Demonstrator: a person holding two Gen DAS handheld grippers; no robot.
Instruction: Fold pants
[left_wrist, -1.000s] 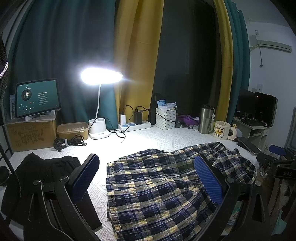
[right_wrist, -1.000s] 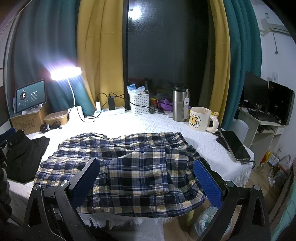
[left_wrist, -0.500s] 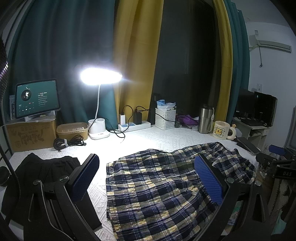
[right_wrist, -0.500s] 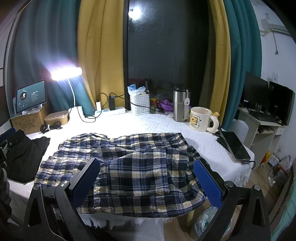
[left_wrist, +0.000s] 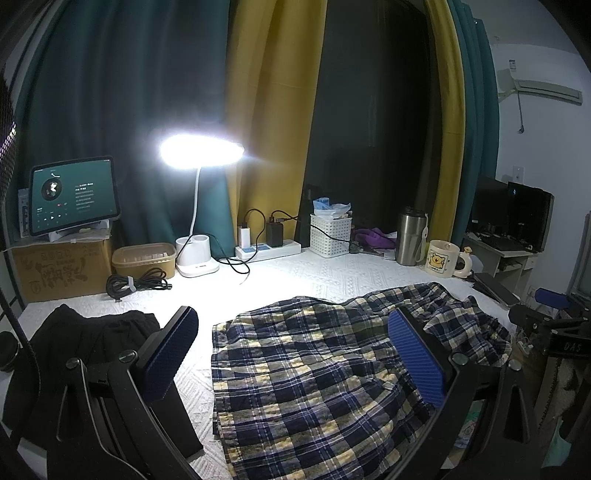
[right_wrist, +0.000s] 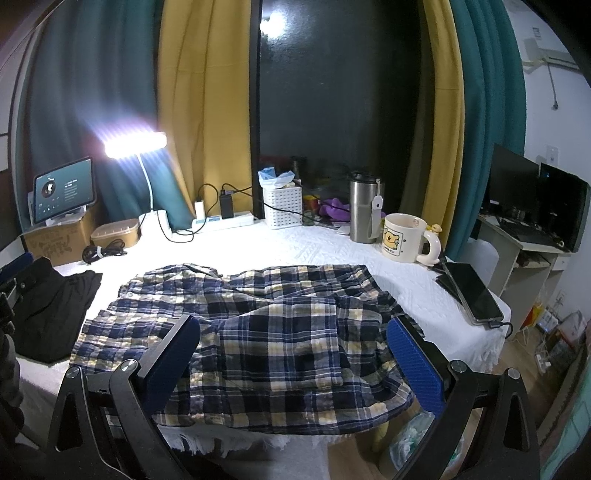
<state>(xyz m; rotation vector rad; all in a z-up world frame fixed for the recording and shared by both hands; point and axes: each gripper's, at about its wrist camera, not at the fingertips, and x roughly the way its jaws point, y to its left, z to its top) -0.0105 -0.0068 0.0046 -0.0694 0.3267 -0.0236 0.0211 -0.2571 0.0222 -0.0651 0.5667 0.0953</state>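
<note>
Blue, white and yellow plaid pants (left_wrist: 314, 373) lie spread and rumpled across a white textured table cover (left_wrist: 295, 273); they also show in the right wrist view (right_wrist: 273, 332), with their near edge hanging over the table's front. My left gripper (left_wrist: 291, 347) is open and empty, held above the pants' left part. My right gripper (right_wrist: 291, 350) is open and empty, held above the pants' near edge. Neither gripper touches the cloth.
A black garment (left_wrist: 85, 336) lies at the left. Along the back stand a lit desk lamp (left_wrist: 201, 151), tablet on a cardboard box (left_wrist: 74, 195), power strip (left_wrist: 267, 249), white basket (left_wrist: 330, 234), steel tumbler (right_wrist: 364, 210) and mug (right_wrist: 402, 238). A phone (right_wrist: 472, 291) lies at the right edge.
</note>
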